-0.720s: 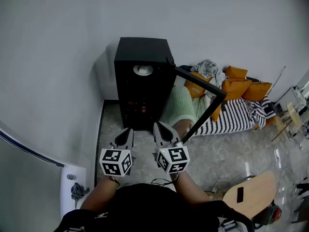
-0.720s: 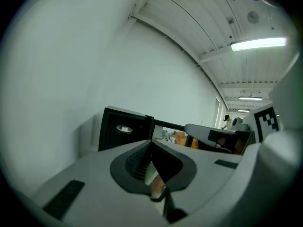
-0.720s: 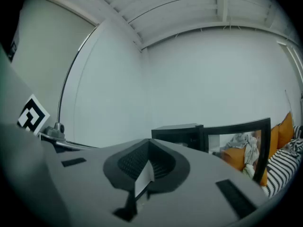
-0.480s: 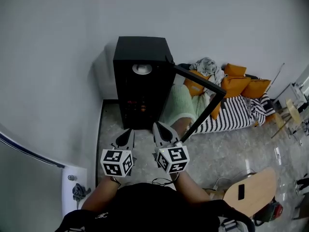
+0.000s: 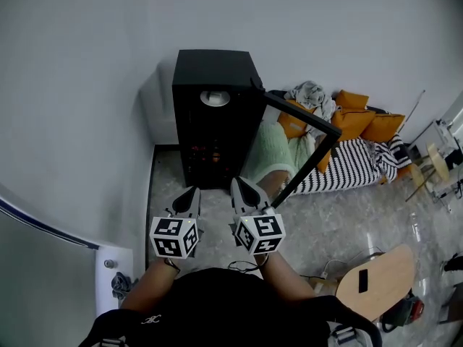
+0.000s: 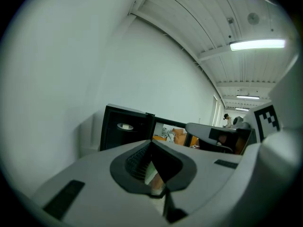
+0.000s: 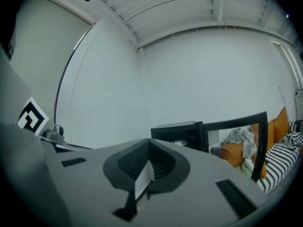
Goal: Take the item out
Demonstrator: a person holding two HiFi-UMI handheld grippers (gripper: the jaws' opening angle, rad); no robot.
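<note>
A black cabinet (image 5: 213, 121) stands on the floor against the white wall. Its glass door (image 5: 300, 132) is swung open to the right. Inside, a white round item (image 5: 215, 97) lies on the top shelf, and small orange things (image 5: 210, 150) sit lower down. My left gripper (image 5: 189, 196) and right gripper (image 5: 242, 191) are side by side in front of the cabinet, a good way short of it. Both are shut and hold nothing. The left gripper view shows the cabinet (image 6: 125, 129) ahead of its shut tips (image 6: 151, 143). In the right gripper view the cabinet (image 7: 177, 131) lies past the tips (image 7: 149, 143).
Behind the open door lie orange cushions (image 5: 354, 121), a striped blanket (image 5: 351, 168) and a mint green cloth (image 5: 275, 157). A round wooden stool (image 5: 372, 280) stands at the lower right. A white ledge (image 5: 112, 270) is at the lower left.
Both grippers stay shut and keep their places in front of the cabinet. Only the head camera has shifted slightly.
</note>
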